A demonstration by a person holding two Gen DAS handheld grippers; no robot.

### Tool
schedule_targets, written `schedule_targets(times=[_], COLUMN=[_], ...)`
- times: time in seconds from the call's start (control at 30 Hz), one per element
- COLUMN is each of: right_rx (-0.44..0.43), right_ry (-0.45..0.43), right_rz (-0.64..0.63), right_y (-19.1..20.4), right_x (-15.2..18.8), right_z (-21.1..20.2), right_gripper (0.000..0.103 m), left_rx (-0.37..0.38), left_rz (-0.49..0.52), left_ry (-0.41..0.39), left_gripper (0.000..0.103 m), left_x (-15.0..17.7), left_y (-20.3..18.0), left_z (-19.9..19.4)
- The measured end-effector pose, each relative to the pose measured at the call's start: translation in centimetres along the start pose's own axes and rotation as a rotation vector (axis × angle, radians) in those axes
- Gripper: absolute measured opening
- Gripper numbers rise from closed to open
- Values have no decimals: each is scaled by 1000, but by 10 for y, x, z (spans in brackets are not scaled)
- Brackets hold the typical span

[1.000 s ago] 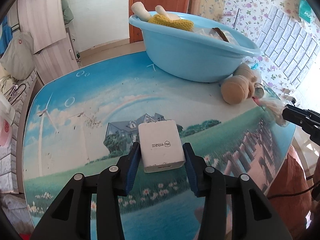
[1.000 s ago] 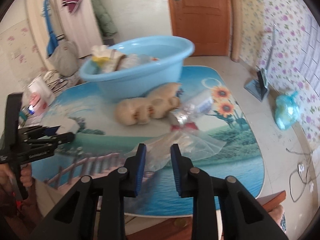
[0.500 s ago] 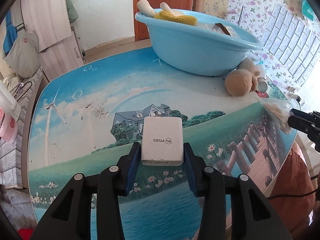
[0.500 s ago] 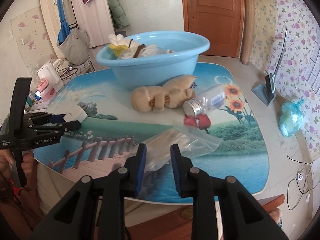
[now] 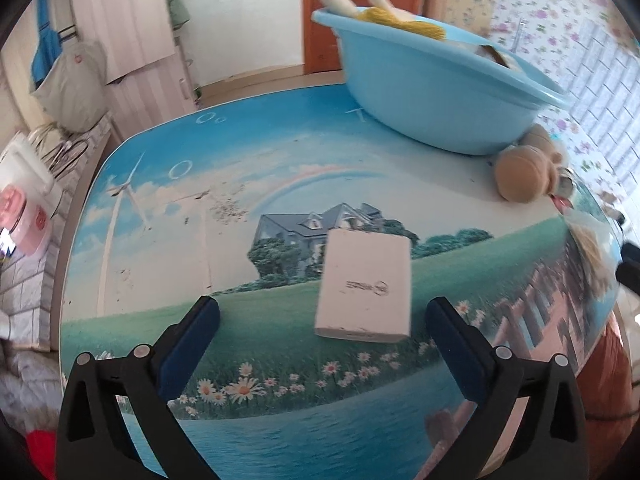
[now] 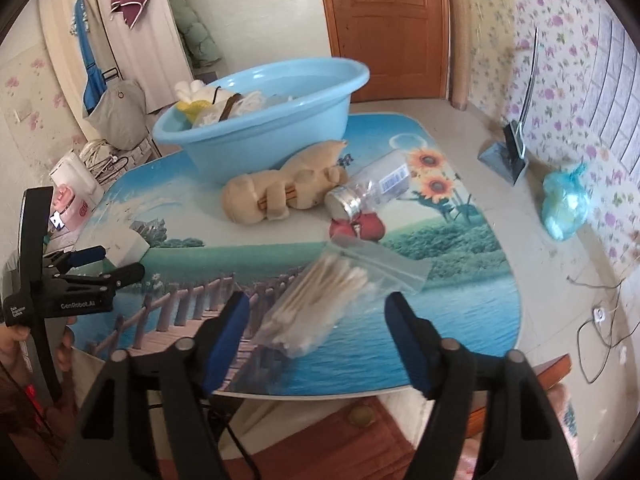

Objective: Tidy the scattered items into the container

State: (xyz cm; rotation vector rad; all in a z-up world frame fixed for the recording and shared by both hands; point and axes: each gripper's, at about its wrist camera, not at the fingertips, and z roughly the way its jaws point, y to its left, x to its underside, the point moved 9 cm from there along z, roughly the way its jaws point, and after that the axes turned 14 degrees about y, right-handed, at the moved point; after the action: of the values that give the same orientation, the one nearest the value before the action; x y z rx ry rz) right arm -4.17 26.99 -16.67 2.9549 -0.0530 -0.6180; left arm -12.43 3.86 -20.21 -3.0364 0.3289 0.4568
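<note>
Blue-padded and spread wide, the left gripper (image 5: pixel 320 320) holds nothing in the left wrist view; one flat white rectangular box (image 5: pixel 366 294) lies between its jaws on the landscape-printed round table (image 5: pixel 168 216), touching neither pad. One light blue plastic basin (image 5: pixel 432 92) stands at the table's far edge, well beyond the box, with a yellow mesh item (image 5: pixel 404 26) and pale items poking over its rim. One tan stuffed toy (image 5: pixel 524 172) lies just beside the basin's right side.

In the right wrist view, the right gripper (image 6: pixel 316 328) also stands wide open and grips nothing; one clear zip bag of cotton swabs (image 6: pixel 320 300) lies between its jaws, near the table's front edge, well short of the basin (image 6: pixel 280 120). Against the basin's near wall lies the tan toy (image 6: pixel 280 192); just right of it lies one clear bottle with a silver cap (image 6: pixel 368 192), and one small red item (image 6: pixel 360 230) sits below the cap. Far left of the basin, the left gripper (image 6: pixel 120 260) hovers by the white box (image 6: pixel 128 246), held by a hand (image 6: pixel 16 336).
</note>
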Motion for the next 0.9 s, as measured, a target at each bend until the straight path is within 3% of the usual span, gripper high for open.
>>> schedule_targets(times=[0.17, 0.4, 0.67, 0.77, 0.83, 0.87, 0.9], right_rx=[31, 60, 72, 77, 84, 86, 81], right_ry=[48, 59, 49, 44, 38, 35, 32], right_rz=[-40, -72, -61, -58, -54, -55, -54], right_y=[11, 21, 21, 20, 19, 18, 17], right_x=[6, 4, 3, 2, 1, 0, 0], right_z=[17, 29, 33, 33, 32, 31, 30], right_gripper=[75, 75, 75, 74, 66, 58, 49], left_rx=[-5, -3, 41, 60, 68, 75, 77], left_rz=[-18, -1, 124, 169, 205, 211, 220], left_ry=[18, -26, -46, -74, -91, -94, -102], left_gripper=[103, 103, 102, 83, 61, 57, 46], left_x=[-4, -2, 3, 4, 5, 5, 5], left_y=[4, 4, -18, -27, -34, -36, -37], left_z=[2, 1, -2, -7, -11, -12, -13])
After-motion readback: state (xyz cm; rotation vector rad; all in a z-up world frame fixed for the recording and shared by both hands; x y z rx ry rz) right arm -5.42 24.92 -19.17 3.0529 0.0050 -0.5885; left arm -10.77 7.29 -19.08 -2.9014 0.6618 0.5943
